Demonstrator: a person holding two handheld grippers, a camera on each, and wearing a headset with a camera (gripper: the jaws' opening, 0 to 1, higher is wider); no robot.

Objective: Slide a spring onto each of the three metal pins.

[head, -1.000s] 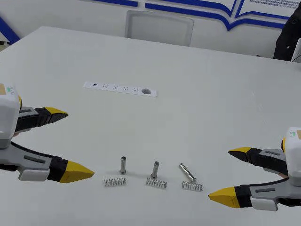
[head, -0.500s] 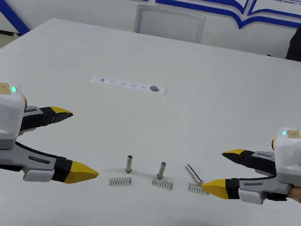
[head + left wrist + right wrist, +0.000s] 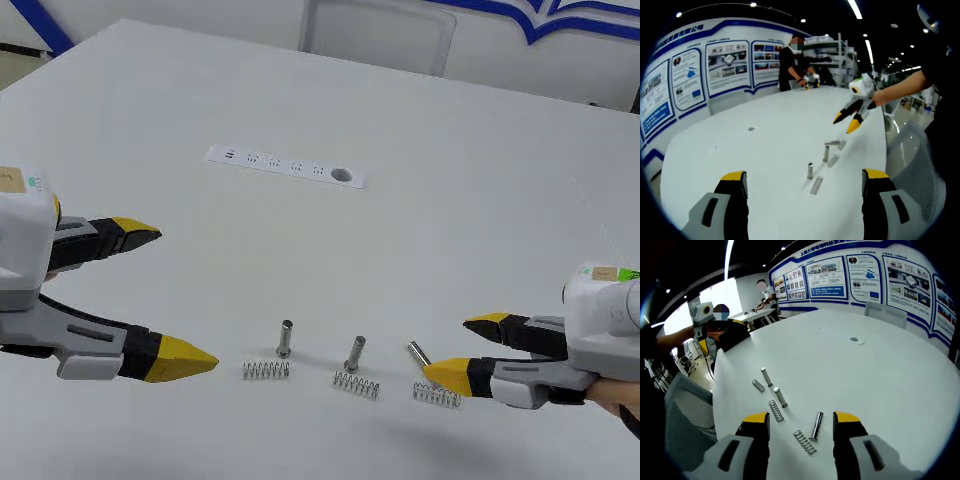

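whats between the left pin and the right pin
In the head view, the middle pin stands between the left pin and the right pin, with a spring lying just in front of it.

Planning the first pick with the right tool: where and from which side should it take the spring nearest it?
Grip the nearest spring around its middle coils, coming down from above with the right tool. It lies flat on the table beside the lying pin, so closing across its width should likely leave both ends free for threading.
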